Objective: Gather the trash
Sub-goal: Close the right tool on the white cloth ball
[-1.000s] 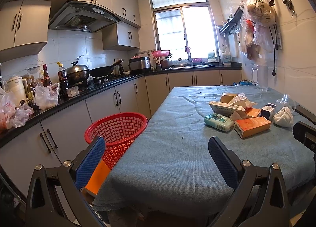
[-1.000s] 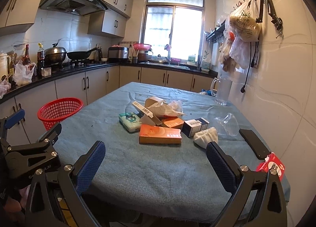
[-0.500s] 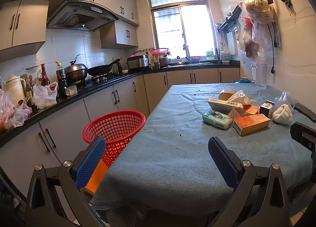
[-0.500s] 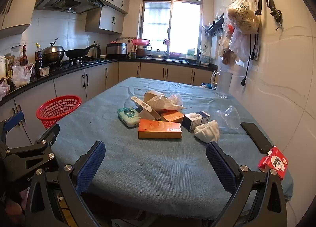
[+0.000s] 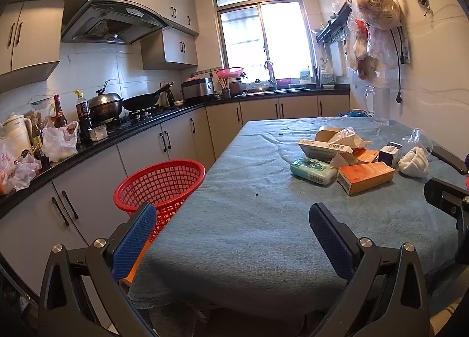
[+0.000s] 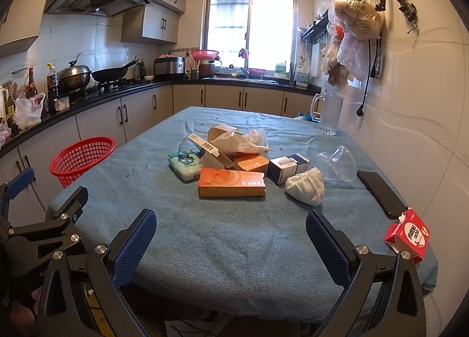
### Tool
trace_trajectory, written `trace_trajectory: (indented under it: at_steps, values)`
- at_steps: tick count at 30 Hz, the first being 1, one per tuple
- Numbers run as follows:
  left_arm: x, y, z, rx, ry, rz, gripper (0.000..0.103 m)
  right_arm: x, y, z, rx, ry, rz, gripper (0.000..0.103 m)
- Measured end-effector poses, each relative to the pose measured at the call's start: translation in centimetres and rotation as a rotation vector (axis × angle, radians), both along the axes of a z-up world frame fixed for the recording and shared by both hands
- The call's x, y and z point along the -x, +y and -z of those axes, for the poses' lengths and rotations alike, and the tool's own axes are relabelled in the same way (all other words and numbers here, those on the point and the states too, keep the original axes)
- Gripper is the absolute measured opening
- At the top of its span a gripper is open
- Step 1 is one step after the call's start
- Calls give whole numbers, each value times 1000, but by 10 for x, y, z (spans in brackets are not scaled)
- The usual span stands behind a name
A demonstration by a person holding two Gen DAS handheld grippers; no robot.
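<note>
A heap of trash lies mid-table on the blue cloth: an orange box [image 6: 231,182], a green tissue pack [image 6: 184,163], a dark blue box [image 6: 287,168], a crumpled white wad [image 6: 306,190], a clear plastic cup [image 6: 337,162] and crumpled plastic over cardboard [image 6: 237,139]. The orange box [image 5: 365,176] and tissue pack [image 5: 313,170] also show in the left wrist view. A red mesh basket [image 5: 159,187] stands left of the table. My left gripper [image 5: 231,244] is open and empty over the near table edge. My right gripper [image 6: 231,246] is open and empty, short of the heap.
A black phone [image 6: 381,193] and a red-white box [image 6: 409,234] lie by the right edge. A glass jug [image 6: 329,115] stands at the far right. Counters with pots and bottles [image 5: 85,120] run along the left. Bags hang on the right wall [image 6: 356,20].
Both grippers have moved slightly forward toward the table; the heap looks a little nearer. Nothing on the table has moved and both grippers stay open.
</note>
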State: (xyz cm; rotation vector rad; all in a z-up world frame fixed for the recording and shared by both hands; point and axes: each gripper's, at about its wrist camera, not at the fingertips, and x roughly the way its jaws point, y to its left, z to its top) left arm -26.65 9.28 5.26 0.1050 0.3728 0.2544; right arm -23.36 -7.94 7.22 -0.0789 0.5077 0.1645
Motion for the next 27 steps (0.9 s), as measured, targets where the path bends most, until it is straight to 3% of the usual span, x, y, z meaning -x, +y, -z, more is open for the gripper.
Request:
trace_trajectory:
  at_steps: [4, 9, 14, 15, 16, 20, 24, 27]
  values:
    - [-13, 1, -3, 15, 51, 60, 103, -9, -23, -2, -56, 17, 24, 103]
    - [-48, 7, 1, 121, 205, 173, 103, -25, -60, -2, -167, 75, 43, 103]
    - [-80, 3, -1, 183, 295, 264, 103, -47, -81, -1, -202, 134, 1, 92]
    - [-87, 0, -3, 206, 310, 296, 102, -54, -86, 0, -226, 158, -11, 86]
    - [-91, -2, -5, 216, 317, 312, 99, -62, -93, 1, -260, 191, -17, 81]
    - [-112, -19, -16, 201, 327, 392, 93, -95, -115, 9, -323, 257, 7, 81]
    - [-138, -34, -15, 218, 393, 459, 73, -130, -133, 18, -395, 317, 46, 81]
    - [-161, -45, -10, 250, 454, 519, 71, -155, -139, 25, -441, 361, 63, 81]
